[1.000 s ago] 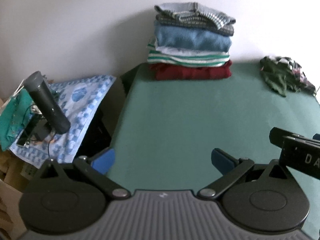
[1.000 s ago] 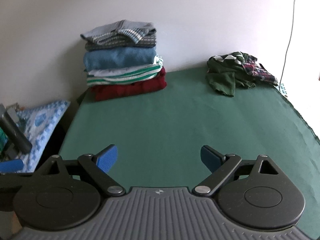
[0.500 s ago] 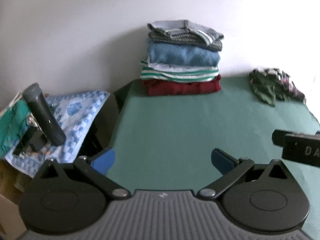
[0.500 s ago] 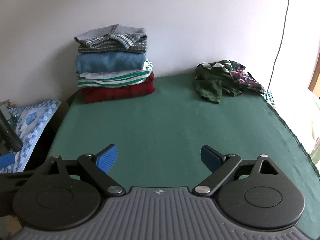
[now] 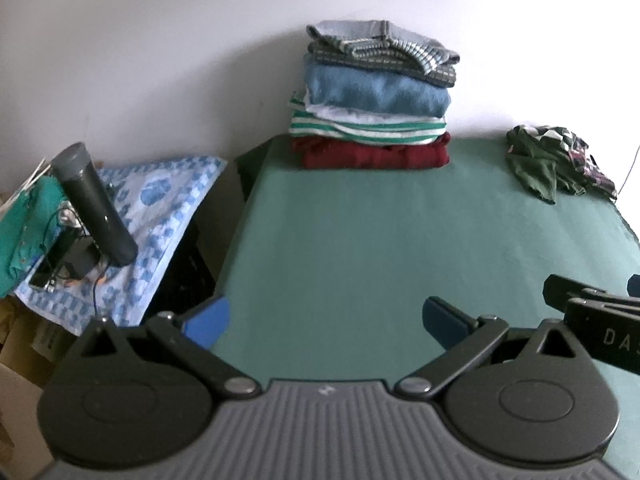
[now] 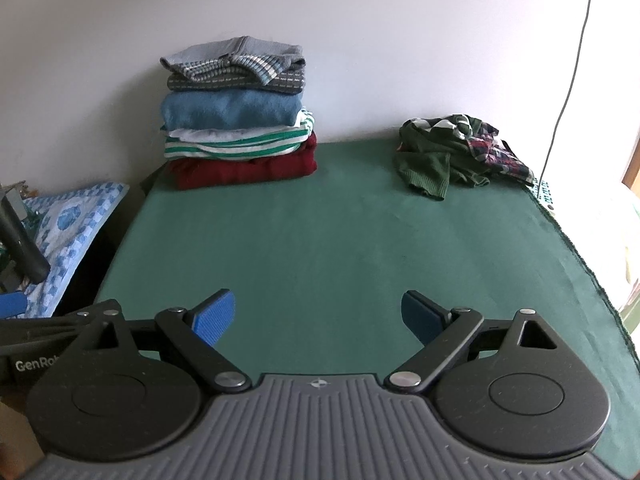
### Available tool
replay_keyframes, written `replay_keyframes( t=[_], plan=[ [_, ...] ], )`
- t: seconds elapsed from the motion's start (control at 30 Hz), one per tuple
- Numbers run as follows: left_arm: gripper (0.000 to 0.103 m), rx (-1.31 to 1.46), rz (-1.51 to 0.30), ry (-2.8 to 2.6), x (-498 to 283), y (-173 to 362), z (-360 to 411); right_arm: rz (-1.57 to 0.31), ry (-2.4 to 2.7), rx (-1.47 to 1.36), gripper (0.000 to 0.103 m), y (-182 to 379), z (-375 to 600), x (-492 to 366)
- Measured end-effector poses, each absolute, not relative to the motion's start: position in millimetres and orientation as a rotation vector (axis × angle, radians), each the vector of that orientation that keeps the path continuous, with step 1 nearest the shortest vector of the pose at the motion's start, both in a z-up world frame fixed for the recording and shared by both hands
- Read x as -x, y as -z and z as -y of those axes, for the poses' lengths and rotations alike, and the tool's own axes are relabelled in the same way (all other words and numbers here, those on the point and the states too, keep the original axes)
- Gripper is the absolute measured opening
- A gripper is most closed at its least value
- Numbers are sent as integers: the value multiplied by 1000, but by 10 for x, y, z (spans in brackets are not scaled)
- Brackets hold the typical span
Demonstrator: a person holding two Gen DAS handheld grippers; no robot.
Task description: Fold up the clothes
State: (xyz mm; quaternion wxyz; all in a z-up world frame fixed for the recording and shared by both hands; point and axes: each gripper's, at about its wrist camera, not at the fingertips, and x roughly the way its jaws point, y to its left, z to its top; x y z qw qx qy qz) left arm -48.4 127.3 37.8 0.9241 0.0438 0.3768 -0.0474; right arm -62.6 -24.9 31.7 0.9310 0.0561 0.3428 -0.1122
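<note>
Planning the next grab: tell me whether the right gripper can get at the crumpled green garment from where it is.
Probably yes. The right gripper has its jaws open and empty, and only bare green table cover lies between it and the crumpled green garment at the far right; it still needs a forward reach.

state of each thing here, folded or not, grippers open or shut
stack: folded, piled at the wall
green garment: crumpled, unfolded
plaid garment: crumpled, against the green one
left gripper: jaws open, empty
right gripper: jaws open, empty
flask: tilted, on the blue cloth
</note>
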Motion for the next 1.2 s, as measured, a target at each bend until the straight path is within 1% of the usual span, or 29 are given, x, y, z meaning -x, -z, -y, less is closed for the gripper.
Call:
replay_keyframes(
  t=[0.2,0.33,0.63,0.9,1.2],
  plan=[
    [102,-9,-792,142,472,-381,-1359,-695,231,-117,92,-339,260,661],
    [102,32,-728,175,566,-421,-1372,-686,238,-123,92,-365,263,692],
    [102,-8,-820,164,460,-316,-1336,-676,263,-137,92,-400,291,730],
    [102,-32,-755,135,449,-395,-1353,-684,261,-137,92,-358,259,706],
    [102,-52,-742,127,417,-407,-1354,-671,243,-130,92,-375,204,631]
  ],
)
